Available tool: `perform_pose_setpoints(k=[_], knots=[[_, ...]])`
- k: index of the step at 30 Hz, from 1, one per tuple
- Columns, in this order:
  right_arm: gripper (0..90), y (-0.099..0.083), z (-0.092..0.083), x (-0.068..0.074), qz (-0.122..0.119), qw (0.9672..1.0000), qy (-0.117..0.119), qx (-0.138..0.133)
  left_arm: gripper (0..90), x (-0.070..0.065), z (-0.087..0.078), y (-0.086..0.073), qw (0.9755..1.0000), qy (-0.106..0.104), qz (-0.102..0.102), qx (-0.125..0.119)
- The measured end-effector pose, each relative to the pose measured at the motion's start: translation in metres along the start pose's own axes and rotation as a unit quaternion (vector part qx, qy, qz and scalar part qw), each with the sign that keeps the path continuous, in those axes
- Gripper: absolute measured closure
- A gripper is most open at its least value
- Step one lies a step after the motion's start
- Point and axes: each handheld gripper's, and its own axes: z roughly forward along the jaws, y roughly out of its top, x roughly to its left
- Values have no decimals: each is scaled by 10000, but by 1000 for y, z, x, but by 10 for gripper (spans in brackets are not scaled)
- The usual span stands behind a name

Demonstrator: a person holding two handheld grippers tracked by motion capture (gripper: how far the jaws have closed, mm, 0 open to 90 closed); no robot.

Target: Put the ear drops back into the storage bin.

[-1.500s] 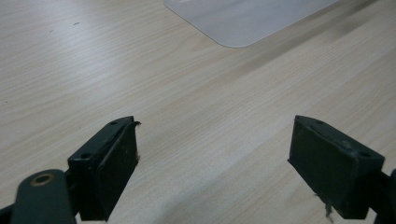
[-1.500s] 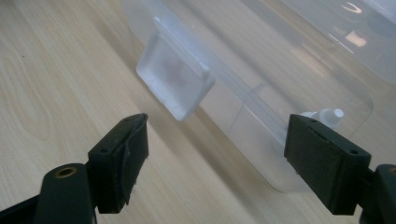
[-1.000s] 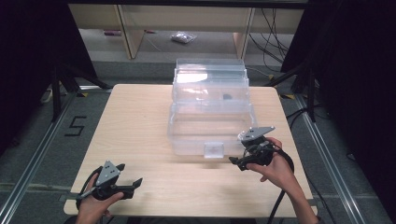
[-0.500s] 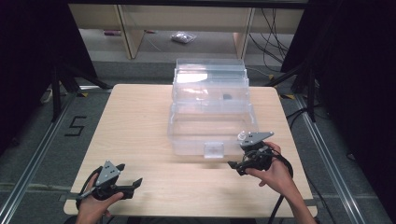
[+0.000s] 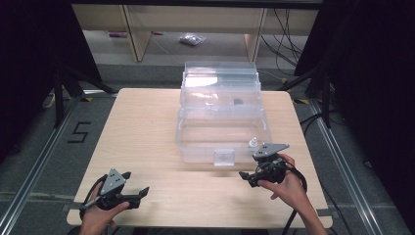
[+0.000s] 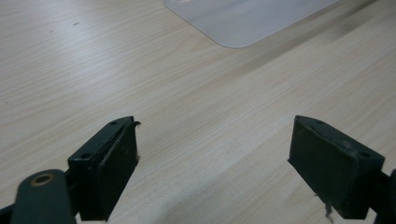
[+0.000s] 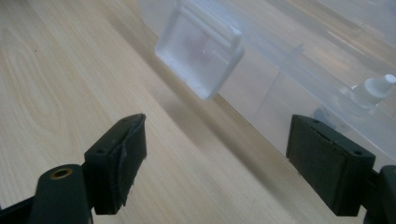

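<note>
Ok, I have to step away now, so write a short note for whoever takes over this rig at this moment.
Left tool: open, empty, low over the near left of the table, apart from everything.
Right tool: open, empty, just in front of the clear plastic box, aimed toward its front latch.
The box sits mid-table with its lid open; a small white-capped bottle is inside near the right front corner and a small dark item farther back.
Done: nothing gripped yet.
Left: probably closing the lid and latching it, though that is a guess from the right tool's aim.
</note>
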Motion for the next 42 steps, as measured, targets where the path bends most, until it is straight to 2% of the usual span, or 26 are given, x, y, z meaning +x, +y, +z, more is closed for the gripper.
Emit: perform_pose_setpoints(k=[1,6,8,9,12,15,18,23,24,25,30,32,38,39,41,42], knots=[[211,0,-2,-1,7,10000,33,80,150,0,0,0,10000,-1,3,-2],[209,-7,1,-1,34,10000,20,14,150,0,0,0,10000,-3,1,0],[209,-9,1,-1,83,9999,65,116,150,0,0,0,10000,-5,-1,-3],[209,-11,3,0,97,9999,29,41,150,-1,0,0,10000,-10,-36,-33],[210,-14,2,-2,79,9999,36,82,150,-1,0,0,10000,-10,-34,-30],[210,-17,4,-1,151,9999,-13,10,150,-1,1,0,10000,-12,-32,-29],[210,-20,4,-1,205,9997,25,114,150,-1,0,0,10000,-10,-37,-34],[210,-25,6,-1,207,9998,34,60,150,-1,1,0,10000,-15,-34,-37],[210,-26,7,-1,121,9999,73,29,150,-1,0,0,10000,-16,-34,-37],[210,-26,6,2,322,9994,62,67,150,-1,0,0,10000,-14,-34,-36],[209,-29,7,0,207,9997,75,62,150,0,0,0,10000,-16,9,-1],[208,-31,6,0,312,9994,105,108,150,0,0,0,10000,-15,6,-5],[207,-37,3,-1,320,9994,79,43,150,-1,0,0,10000,-11,15,16],[206,-38,2,-1,362,9992,102,137,150,-1,0,0,10000,-10,15,16],[206,-40,2,1,494,9987,114,89,150,-1,0,0,10000,-12,22,18],[206,-41,1,-1,382,9991,123,145,150,-1,0,0,10000,-8,17,18]])
